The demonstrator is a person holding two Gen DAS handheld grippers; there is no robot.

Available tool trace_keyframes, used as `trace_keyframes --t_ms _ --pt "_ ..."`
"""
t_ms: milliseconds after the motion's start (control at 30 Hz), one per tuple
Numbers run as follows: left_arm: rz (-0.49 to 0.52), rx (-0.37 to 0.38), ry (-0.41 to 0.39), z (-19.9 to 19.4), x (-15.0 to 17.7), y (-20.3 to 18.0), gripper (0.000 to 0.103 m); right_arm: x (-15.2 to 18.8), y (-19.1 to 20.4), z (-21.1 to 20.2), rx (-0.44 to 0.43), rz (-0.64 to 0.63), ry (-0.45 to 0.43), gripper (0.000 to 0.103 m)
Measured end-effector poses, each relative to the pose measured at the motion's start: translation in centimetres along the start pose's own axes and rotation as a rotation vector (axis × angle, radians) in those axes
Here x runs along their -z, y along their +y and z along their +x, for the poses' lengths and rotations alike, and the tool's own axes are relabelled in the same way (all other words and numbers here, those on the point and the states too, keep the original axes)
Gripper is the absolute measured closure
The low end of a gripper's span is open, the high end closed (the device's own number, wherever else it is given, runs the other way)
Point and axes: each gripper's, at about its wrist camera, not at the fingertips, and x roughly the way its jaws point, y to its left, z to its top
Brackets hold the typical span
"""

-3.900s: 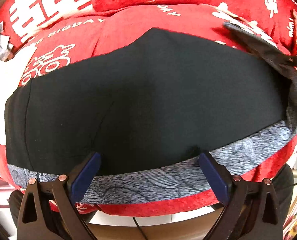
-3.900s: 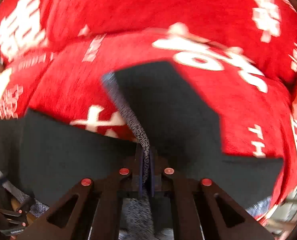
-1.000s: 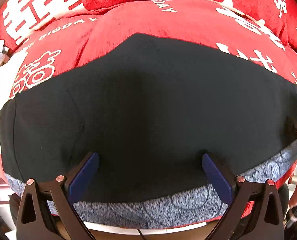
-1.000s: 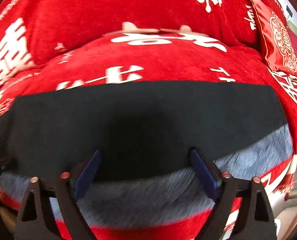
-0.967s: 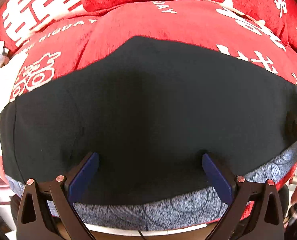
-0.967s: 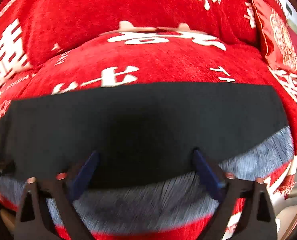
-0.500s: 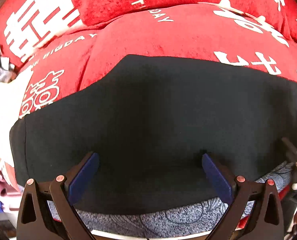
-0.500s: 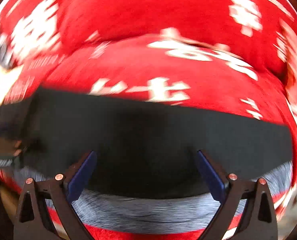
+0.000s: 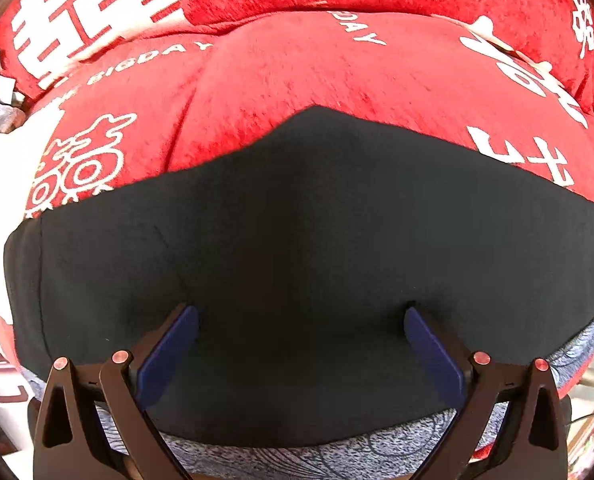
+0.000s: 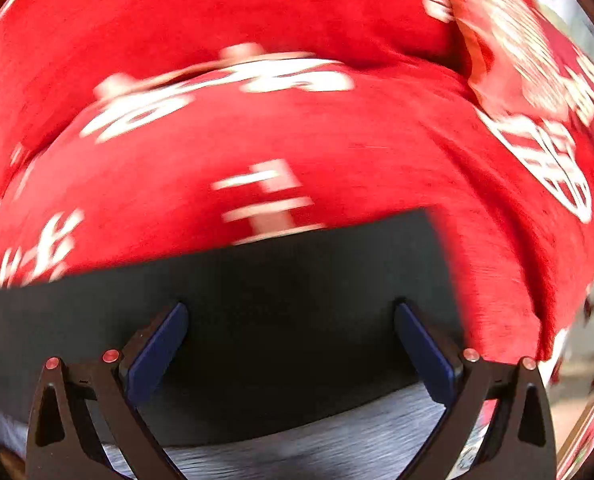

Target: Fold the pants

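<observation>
The pants (image 9: 297, 248) lie spread flat on a red cover with white printed letters (image 9: 281, 80), which seems to be over a sofa or a bed; I cannot tell which. The dark outer cloth faces up, and along the near edge a grey patterned band (image 9: 397, 444) shows from below it. This may be the lining or a lower layer that is not fully covered. In the right wrist view the same dark cloth (image 10: 257, 292) ends in a straight edge with a clean corner at the right, and the grey band (image 10: 337, 436) shows again at the near side. This view is blurred, so small details are not sure.

I judge the cloth to be soft, light and limp. It will not hold any shape alone, and it will sag between two holding points. The plush cover below probably gives friction, so the pants would drag rather than slide, and a layer could shift against the other one. It is better to take hold at an edge or a corner, and to pinch both the dark layer and the grey one together, so that they move as one.

The left gripper (image 9: 297, 320) hangs over the middle of the pants, its fingers wide apart, with nothing between them. The right gripper (image 10: 289, 316) is also spread wide and holds nothing, above the right end of the pants near the corner.

At the far right in the right wrist view a red patterned cushion (image 10: 509, 52) leans, apart from the pants.
</observation>
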Motion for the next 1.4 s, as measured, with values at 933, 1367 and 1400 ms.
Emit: trace_keyframes --t_ms 933,1367,1400 --pt "-0.024 -0.035 0.011 -1.9 5.9 4.6 0.000 5.1 -8.3 -1.7 0.153 0.102 0.026 0.000" --pt "-0.105 -0.157 -0.051 -3.2 8.4 9.2 0.000 10.5 18.1 -8.2 -0.182 -0.334 -0.053 0.000" --pt "-0.120 -0.163 -0.045 -2.9 8.5 9.9 0.000 11.5 20.4 -8.4 -0.203 -0.368 -0.045 0.000"
